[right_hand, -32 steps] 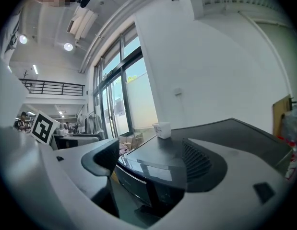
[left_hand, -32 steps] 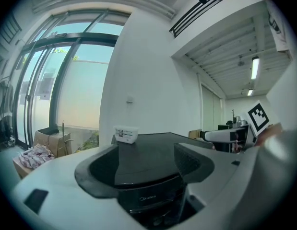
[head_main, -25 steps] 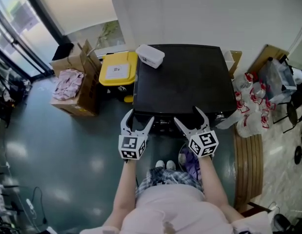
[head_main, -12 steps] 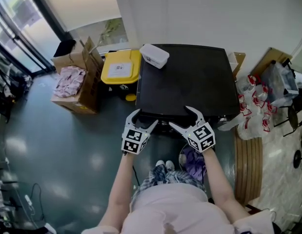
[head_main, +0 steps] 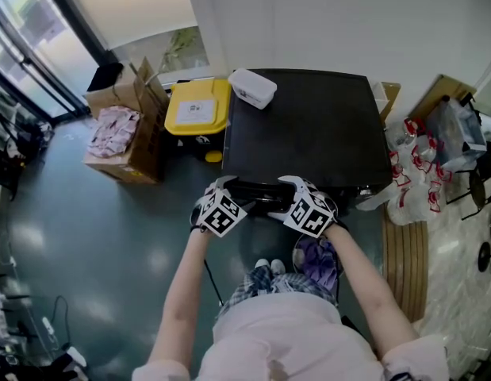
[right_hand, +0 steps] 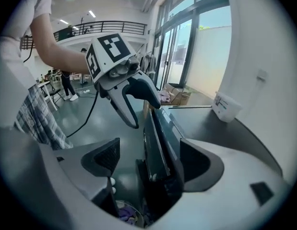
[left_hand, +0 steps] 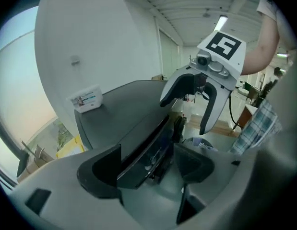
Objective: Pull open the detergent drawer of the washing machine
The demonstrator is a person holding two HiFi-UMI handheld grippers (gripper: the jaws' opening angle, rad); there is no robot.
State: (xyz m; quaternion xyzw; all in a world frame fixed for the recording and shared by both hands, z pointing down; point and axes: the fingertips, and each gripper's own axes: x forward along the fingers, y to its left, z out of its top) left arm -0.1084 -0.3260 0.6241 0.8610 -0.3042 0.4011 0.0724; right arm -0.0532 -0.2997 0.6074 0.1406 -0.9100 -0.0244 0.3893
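The black washing machine (head_main: pixel 308 129) stands below me, and its dark front control panel (left_hand: pixel 147 145) runs along the top front edge. I cannot pick out the detergent drawer on that panel. At the panel's left part, my left gripper (head_main: pixel 223 187) is open (left_hand: pixel 147 164), with the panel's edge between its jaws and neither pad visibly touching it. Further right, my right gripper (head_main: pixel 301 187) is also open (right_hand: pixel 148 159) and straddles the same panel (right_hand: pixel 158 143). Each gripper view shows the other gripper: the right gripper (left_hand: pixel 201 97) and the left gripper (right_hand: pixel 126 92).
A white box (head_main: pixel 251 88) lies on the machine's back left corner. A yellow-lidded bin (head_main: pixel 196 108) and cardboard boxes (head_main: pixel 122 141) stand to the left. A basket of laundry (head_main: pixel 316 260) sits by my feet, with plastic bags (head_main: pixel 412 173) and a wooden bench (head_main: pixel 404 268) at the right.
Both grippers have moved forward and tipped down onto the machine's front top edge. Their open jaws now straddle the control panel instead of hanging in front of it.
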